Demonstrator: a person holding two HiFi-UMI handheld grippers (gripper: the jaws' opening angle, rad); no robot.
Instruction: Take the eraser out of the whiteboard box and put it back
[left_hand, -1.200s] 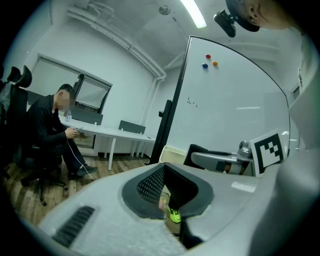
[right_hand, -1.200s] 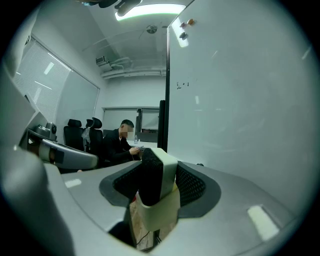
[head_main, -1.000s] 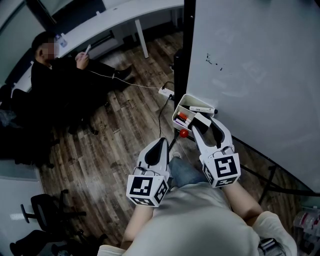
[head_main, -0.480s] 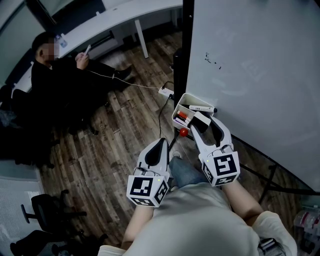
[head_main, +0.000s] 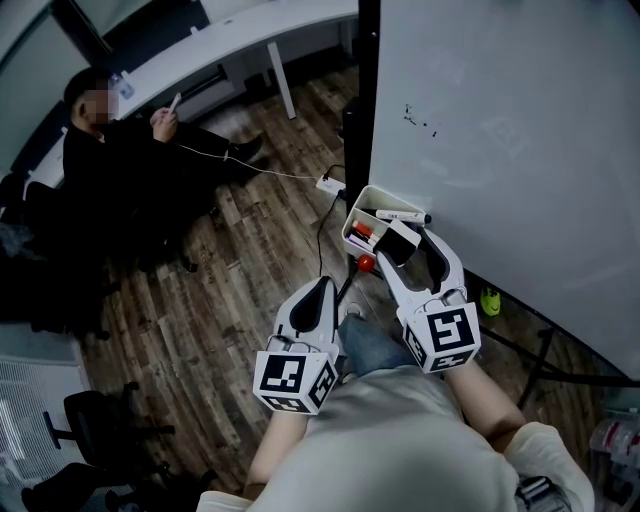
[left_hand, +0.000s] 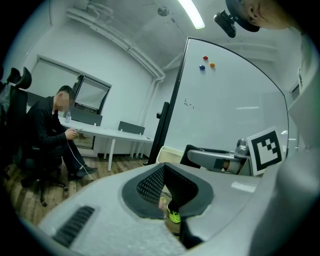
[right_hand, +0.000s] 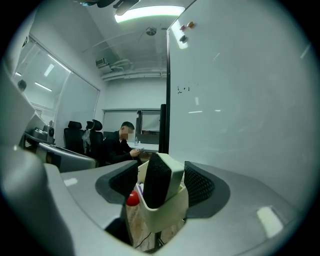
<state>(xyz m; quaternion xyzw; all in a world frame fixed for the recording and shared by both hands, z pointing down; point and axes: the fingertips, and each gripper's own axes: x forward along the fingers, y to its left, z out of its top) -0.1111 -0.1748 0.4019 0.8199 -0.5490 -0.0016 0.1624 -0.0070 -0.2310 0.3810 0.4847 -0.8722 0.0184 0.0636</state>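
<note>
Right gripper (head_main: 401, 246) (right_hand: 161, 181): jaws wide and just been opening, level, reaching over the near end of the whiteboard box (head_main: 351, 222) (right_hand: 162, 214). The eraser (head_main: 403, 240) (right_hand: 158, 179) stands between them, tilted, its lower end inside the box and dark felt face turned to your left. The left pad stands clear of it. The right pad is just beside its white back, and contact there is not clear. The box hangs at the lower corner of the whiteboard (head_main: 520, 130), beside the black frame post. A red ball (head_main: 367, 263) sits just beside the box.

Left gripper (head_main: 322, 285) (left_hand: 164, 168): jaws closed, nothing between them, held near your body.
</note>
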